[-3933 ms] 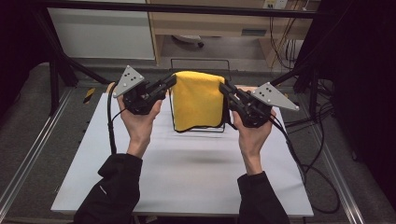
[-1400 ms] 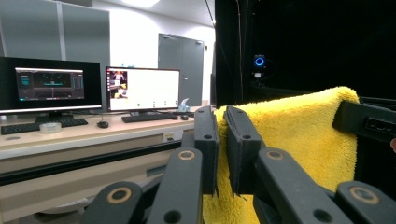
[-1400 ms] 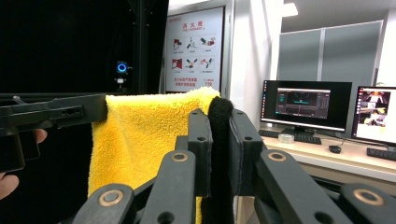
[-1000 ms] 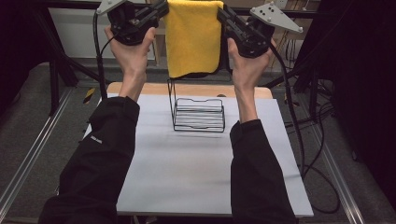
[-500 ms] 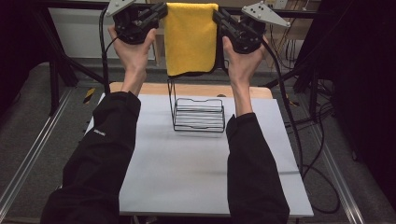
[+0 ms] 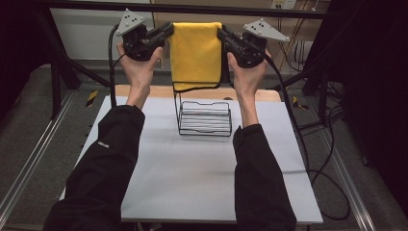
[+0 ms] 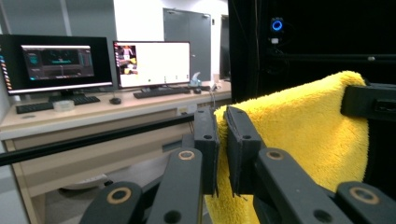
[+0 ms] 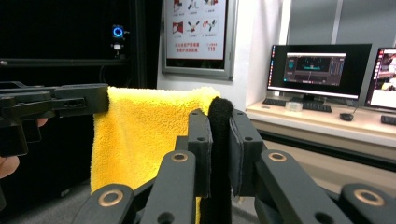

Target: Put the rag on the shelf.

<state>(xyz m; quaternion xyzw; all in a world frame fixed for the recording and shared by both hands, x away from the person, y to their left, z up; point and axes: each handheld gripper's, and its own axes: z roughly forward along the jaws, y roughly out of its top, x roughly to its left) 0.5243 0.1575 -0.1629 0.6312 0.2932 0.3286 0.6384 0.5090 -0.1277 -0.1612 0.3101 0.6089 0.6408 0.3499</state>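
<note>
Fingers (image 7: 205, 140) pinch fluffy yellow cloth (image 6: 197, 53), black-hemmed.

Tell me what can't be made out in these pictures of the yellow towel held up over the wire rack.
- Far part of the wire rack: in the high view the hanging towel covers its top.
- Towel's lower edge: cut off at the bottom of both gripper views.
- Left claw grip point: the pinched towel corner sits hidden between its jaws.
- Right claw: the same, around the towel's black edging.
- Monitor screens: too small to read.
</note>
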